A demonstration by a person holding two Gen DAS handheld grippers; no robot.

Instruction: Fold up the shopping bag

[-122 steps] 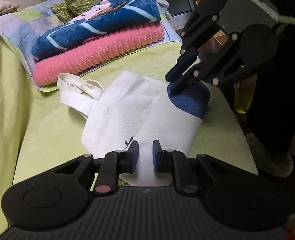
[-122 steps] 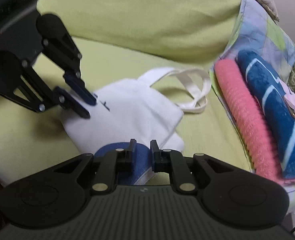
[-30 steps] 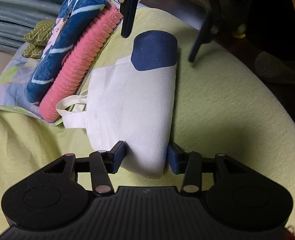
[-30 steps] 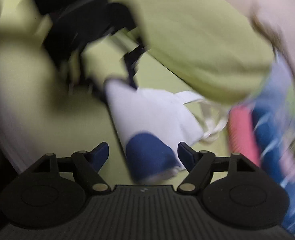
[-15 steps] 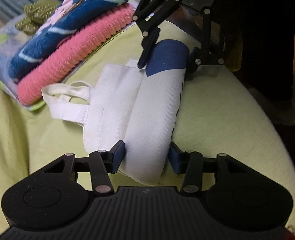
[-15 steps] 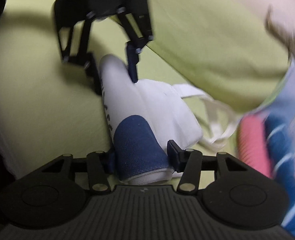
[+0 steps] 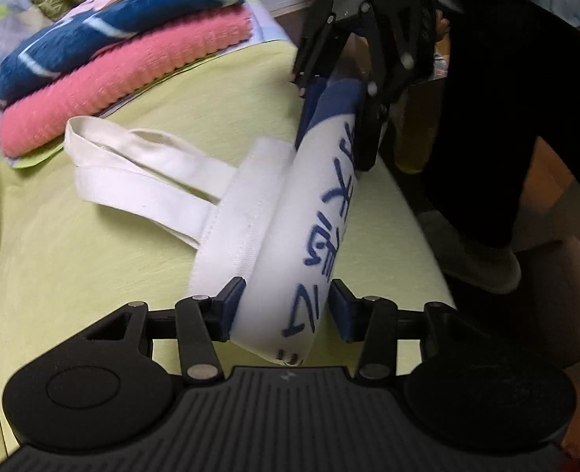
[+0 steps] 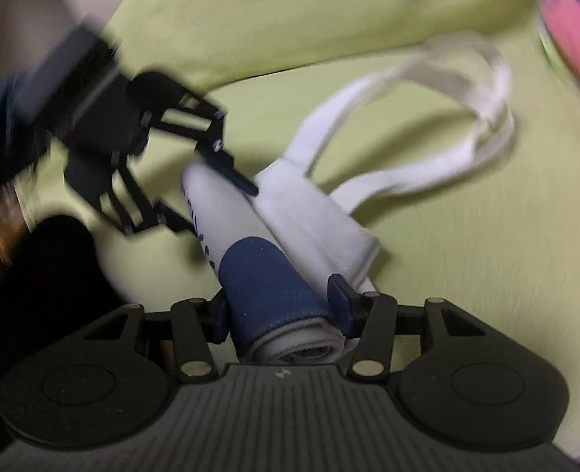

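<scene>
The bag [image 7: 313,232] is a tight white roll now, lying on the green bed [image 7: 93,259] with its long axis running straight from one gripper to the other. The near end in the left wrist view carries blue lettering; the far end is the navy patch. A flatter white flap of the bag rests against the roll's side, and the handles [image 7: 132,165] trail out loose from it toward the pink towel [image 7: 124,78] and the blue towel [image 7: 113,27] stacked beyond.

The left gripper [image 7: 288,308] straddles the lettered end, fingers spread about as wide as the roll; one pad touches the cloth, the other stands just off it, so this looks like a loose cradle more than a clamp. The right gripper [image 8: 276,312] has the navy end between its fingers, both pads pressed against the cloth: a firm hold on the roll's end, whose spiral layers show at the cut face.

Each gripper owns one end, so neither is nearer the middle. The coming move likely turns on that shared axis: both ends must travel together or the roll twists and loosens. The handles, still free, look like the part left to tuck.
</scene>
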